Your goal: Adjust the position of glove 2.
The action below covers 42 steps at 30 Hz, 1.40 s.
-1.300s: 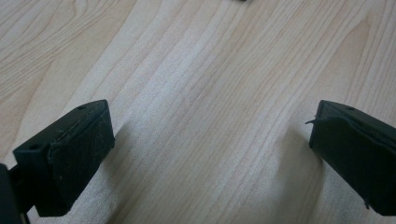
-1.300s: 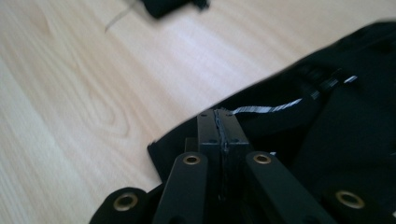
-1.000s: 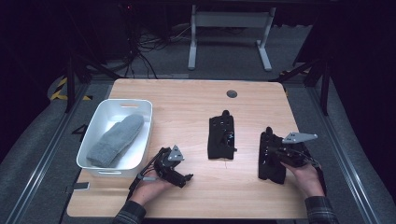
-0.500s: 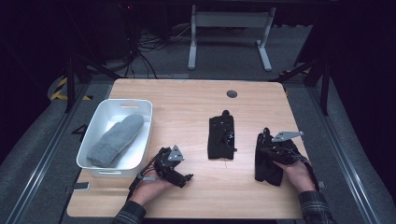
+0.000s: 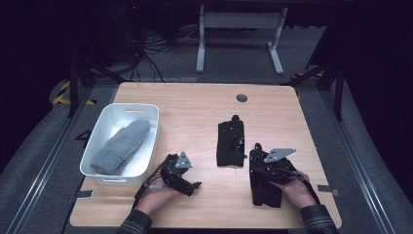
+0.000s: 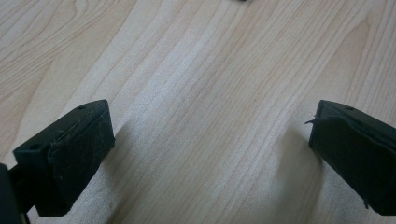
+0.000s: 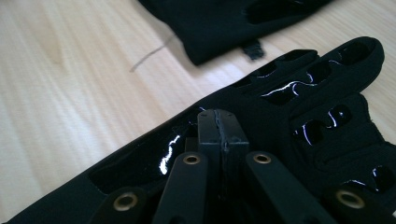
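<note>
Two black gloves lie flat on the wooden table (image 5: pixel 195 105). My right gripper (image 5: pixel 259 165) rests on the nearer glove (image 5: pixel 267 192) at the right. In the right gripper view its jaws are shut, with the tips (image 7: pixel 217 122) pinching that glove (image 7: pixel 317 107) near the palm. The second black glove (image 5: pixel 230 144) lies just left of it, apart from both grippers; its cuff (image 7: pixel 224 23) has a loose thread. My left gripper (image 5: pixel 194 186) lies on bare wood at the front left, jaws wide open (image 6: pixel 210 140) with nothing between them.
A white bin (image 5: pixel 127 106) at the left holds a grey mitten (image 5: pixel 122 145). A dark cable grommet (image 5: pixel 241 98) sits near the table's far edge. Bare wood stretches across the far half. Dark floor and a desk frame lie beyond.
My right gripper has slid left and slightly nearer, onto the near black glove. The left gripper and the other glove have not moved.
</note>
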Tool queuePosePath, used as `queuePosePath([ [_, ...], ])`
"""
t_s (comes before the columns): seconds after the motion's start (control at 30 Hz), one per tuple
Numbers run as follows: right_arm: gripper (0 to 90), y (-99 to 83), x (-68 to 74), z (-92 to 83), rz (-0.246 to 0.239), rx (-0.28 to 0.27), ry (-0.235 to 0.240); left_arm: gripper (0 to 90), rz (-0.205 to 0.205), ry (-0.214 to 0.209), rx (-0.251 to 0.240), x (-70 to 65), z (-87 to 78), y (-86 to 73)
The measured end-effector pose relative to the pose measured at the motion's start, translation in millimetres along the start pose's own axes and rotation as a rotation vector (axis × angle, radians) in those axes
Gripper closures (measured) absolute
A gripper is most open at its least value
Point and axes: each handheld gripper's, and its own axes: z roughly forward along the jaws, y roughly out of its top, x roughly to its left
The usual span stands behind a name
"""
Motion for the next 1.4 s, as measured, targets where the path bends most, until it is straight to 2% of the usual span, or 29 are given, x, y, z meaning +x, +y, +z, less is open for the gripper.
queuePosePath([
  [0.33, 90.0, 1.6, 19.2, 0.3, -0.031, 0.008, 0.014, 0.4, -0.001, 0.0, 0.0, -0.1, 0.0, -0.1],
  [0.47, 89.4, 2.1, 17.4, -2.9, -0.032, -0.013, 0.007, 0.4, -0.001, 0.001, 0.0, -0.1, 0.0, 0.0],
  [0.5, 84.7, 1.7, 15.3, -4.9, -0.028, -0.026, -0.002, 0.4, -0.001, 0.001, 0.0, -0.1, 0.0, 0.0],
  [0.53, 84.7, 1.7, 15.3, -4.9, -0.028, -0.026, -0.002, 0.4, -0.001, 0.001, 0.0, -0.1, 0.0, 0.0],
  [0.6, 78.5, 0.1, 9.4, -10.0, -0.004, -0.053, -0.012, 0.4, -0.002, 0.0, -0.001, -0.1, 0.0, 0.0],
  [0.63, 73.6, -2.9, 2.5, -15.7, 0.019, -0.071, -0.033, 0.5, -0.002, 0.0, 0.0, -0.1, 0.0, 0.0],
  [0.7, 70.8, -4.7, -0.9, -18.9, 0.027, -0.082, -0.045, 0.4, -0.002, 0.001, 0.0, -0.2, 0.0, 0.0],
  [0.73, 64.4, -7.4, -5.0, -23.0, 0.04, -0.097, -0.065, 0.4, -0.002, 0.001, 0.0, -0.1, 0.0, 0.0],
  [0.87, 53.5, -18.0, -19.1, -32.5, 0.09, -0.123, -0.118, 0.4, -0.002, 0.0, -0.001, -0.2, 0.0, -0.1],
  [0.9, 47.9, -23.5, -25.6, -34.9, 0.109, -0.129, -0.134, 0.4, -0.002, 0.0, 0.0, -0.2, 0.0, -0.1],
  [1.0, 40.0, -38.4, -40.4, -34.3, 0.169, -0.115, -0.165, 0.4, -0.002, 0.001, 0.0, -0.2, 0.0, 0.0],
  [1.07, 33.7, -45.3, -46.5, -32.4, 0.188, -0.108, -0.176, 0.4, -0.002, 0.001, 0.0, -0.2, 0.0, -0.1],
  [1.2, 27.6, -55.8, -56.3, -29.1, 0.227, -0.105, -0.208, 0.4, -0.001, 0.001, 0.0, -0.2, 0.0, 0.0],
  [1.4, 22.5, -60.3, -60.5, -27.7, 0.244, -0.117, -0.248, 0.4, -0.002, 0.001, 0.0, -0.2, 0.0, 0.0],
])
